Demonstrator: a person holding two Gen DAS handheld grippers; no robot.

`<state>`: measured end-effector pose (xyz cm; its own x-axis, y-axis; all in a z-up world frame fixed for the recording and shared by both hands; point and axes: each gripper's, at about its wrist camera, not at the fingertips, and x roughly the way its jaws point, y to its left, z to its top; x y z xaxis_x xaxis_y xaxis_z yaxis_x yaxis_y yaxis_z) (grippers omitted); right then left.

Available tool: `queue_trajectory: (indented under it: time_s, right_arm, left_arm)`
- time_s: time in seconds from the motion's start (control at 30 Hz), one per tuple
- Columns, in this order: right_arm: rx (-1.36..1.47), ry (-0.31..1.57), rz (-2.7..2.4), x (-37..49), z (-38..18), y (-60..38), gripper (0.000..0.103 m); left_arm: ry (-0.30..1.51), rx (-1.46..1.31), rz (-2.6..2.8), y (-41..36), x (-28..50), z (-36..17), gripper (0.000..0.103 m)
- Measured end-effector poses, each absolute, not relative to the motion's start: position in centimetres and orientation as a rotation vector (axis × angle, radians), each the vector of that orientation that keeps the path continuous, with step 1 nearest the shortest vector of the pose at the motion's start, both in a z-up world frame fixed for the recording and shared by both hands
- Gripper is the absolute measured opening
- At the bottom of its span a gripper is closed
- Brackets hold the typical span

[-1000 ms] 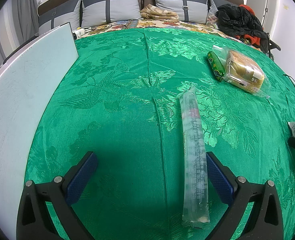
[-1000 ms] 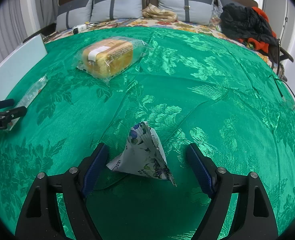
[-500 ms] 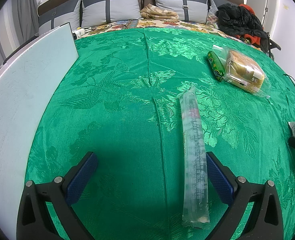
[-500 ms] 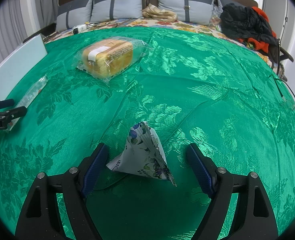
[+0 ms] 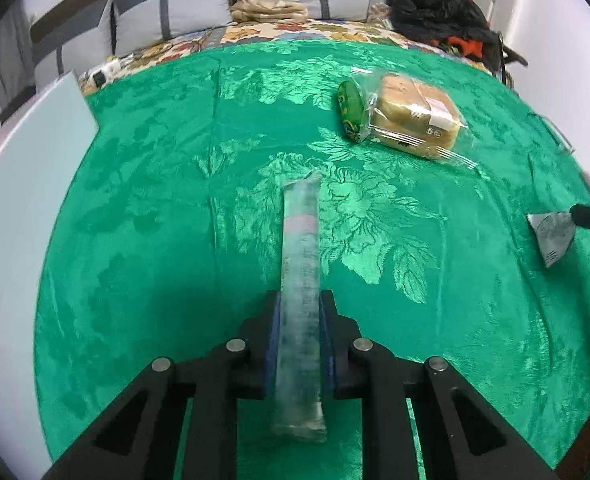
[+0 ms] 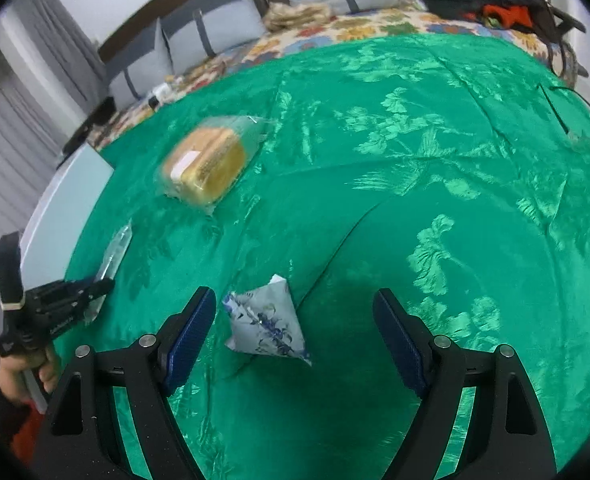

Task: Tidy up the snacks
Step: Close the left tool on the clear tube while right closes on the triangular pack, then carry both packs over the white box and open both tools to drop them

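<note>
Snacks lie scattered over the green bedspread [image 5: 135, 240], none yet gathered in one place that the pictures show. The long clear sleeve [image 5: 301, 264] runs lengthwise toward the headboard edge, near the spread's middle, and the left gripper [image 5: 300, 320] has its blue pads pressed against both sides of the near end — a firm pinch, though whether the sleeve is lifted cannot be told. Farther toward the headboard, the wrapped bread loaf [image 5: 413, 120] lies with the green packet [image 5: 351, 110] touching its left side. The triangular floral pouch [image 6: 265, 322] sits between the spread fingers of the right gripper [image 6: 295, 336], which is wide open and grips nothing. So the work looks barely begun: one snack is grasped, a second is lined up for a grasp, and the loaf and green packet lie untouched — all four are left to be placed.
</note>
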<state>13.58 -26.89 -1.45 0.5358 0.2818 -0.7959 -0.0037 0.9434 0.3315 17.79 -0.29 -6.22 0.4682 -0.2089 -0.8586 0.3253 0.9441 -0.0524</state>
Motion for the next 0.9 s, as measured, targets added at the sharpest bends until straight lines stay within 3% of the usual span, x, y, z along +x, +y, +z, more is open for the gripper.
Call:
queue_trajectory:
  time_s: [0.17,0.2,0.23,0.27,0.53,0.73,0.9]
  right_arm:
    - [0.035,1.097,0.221,15.3,-2.5,-21.4,0.081]
    - [0.0,1.113,0.207,15.4,-3.1,-21.0,0.071]
    - [-0.017,1.138,0.185,15.5,-3.7,-20.7,0.041]
    - [-0.033,1.117,0.15,15.4,-3.6,-20.7,0.037]
    - [0.124,1.021,0.224,13.6,2.2,-18.8,0.035]
    - [0.14,0.854,0.529,14.5,12.2,-6.1,0.035]
    - [0.118,0.824,0.801,14.7,16.2,6.9,0.035]
  left_arm:
    - [1.043,-0.001,-0.341,1.9,15.8,-5.6,0.018]
    - [1.041,-0.012,-0.341,2.3,15.4,-5.3,0.018]
    - [1.037,-0.023,-0.342,2.8,14.9,-5.0,0.018]
    - [1.031,-0.036,-0.345,3.3,14.3,-4.5,0.018]
    - [0.918,-0.245,-0.36,9.2,9.8,1.6,0.018]
    - [0.812,-0.305,-0.243,17.4,7.8,6.4,0.018]
    - [0.788,-0.322,-0.025,27.6,7.0,7.3,0.018]
